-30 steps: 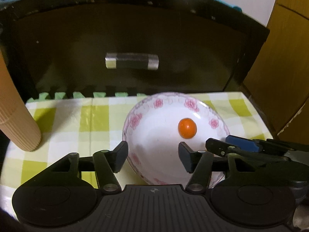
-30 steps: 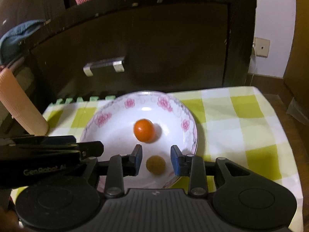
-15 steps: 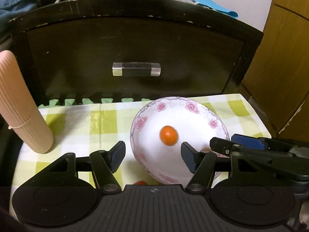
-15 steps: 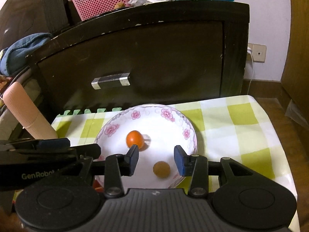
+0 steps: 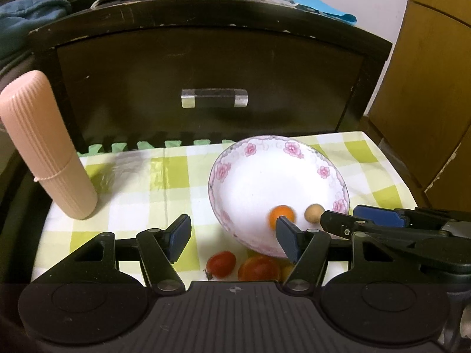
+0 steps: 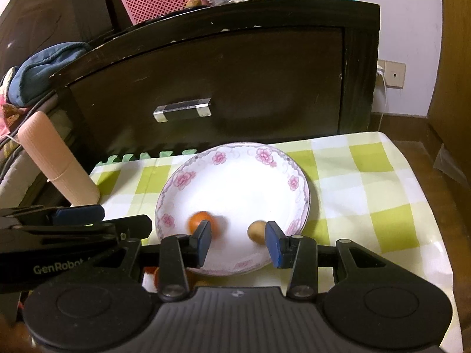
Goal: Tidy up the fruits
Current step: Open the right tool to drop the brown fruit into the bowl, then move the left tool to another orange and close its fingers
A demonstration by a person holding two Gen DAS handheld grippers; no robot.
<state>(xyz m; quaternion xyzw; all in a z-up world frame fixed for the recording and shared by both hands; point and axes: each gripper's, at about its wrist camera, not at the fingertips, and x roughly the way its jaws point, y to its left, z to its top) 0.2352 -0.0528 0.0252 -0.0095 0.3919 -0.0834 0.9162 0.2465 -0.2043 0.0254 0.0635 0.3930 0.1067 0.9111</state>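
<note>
Grippers first: your left gripper [image 5: 232, 234] is held level just above the checked tablecloth [image 5: 132, 194], fingers spread wide with nothing between them, its right fingertip overlapping the near rim of the floral bowl [image 5: 338, 176]. Your right gripper [image 6: 238, 241] points level at the same bowl from the near side, fingers parted and holding nothing. Inside the bowl, an orange cherry tomato [image 6: 203, 222], blurred, lies beside a small tan fruit [image 6: 256, 229] that sits just beside your right fingertip. A red tomato [image 5: 220, 264] and an orange tomato [image 5: 258, 267] lie on the cloth in front of the bowl. A ribbed pink cylinder [image 5: 44, 147] stands at far left.
</note>
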